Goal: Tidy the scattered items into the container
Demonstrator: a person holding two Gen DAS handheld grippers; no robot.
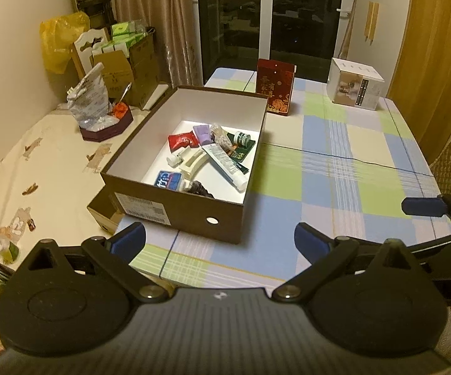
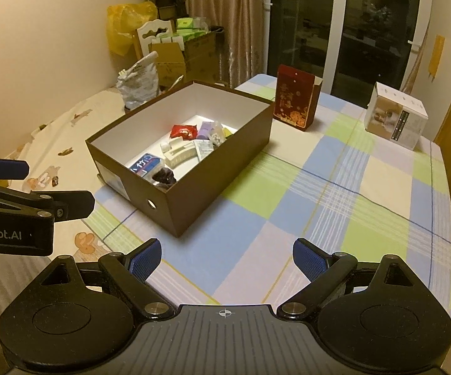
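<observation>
**Both grippers empty, items in the box**

Two grippers hover low over the near edge of the checked tablecloth (image 2: 335, 168), each with its blue-padded fingers spread wide and nothing between them: the left gripper (image 1: 220, 240) and the right gripper (image 2: 227, 257).

Just beyond them stands the brown shoebox (image 1: 175, 209), open-topped and white inside, resting on the cloth. Its floor holds the gathered items: a dark bundle (image 1: 199, 187) at the near wall, possibly a hair tie, though too dim to be sure; a blue packet (image 1: 167, 179); a cream clip (image 1: 192, 162); a white tube (image 1: 225, 162) lying diagonally; a red sachet (image 1: 181, 140); a lilac tube (image 1: 203, 132); and a green sachet (image 1: 241, 143).

Farther back, apart from the shoebox, stand a red carton (image 2: 296, 104) and a white box (image 2: 396, 120).
</observation>
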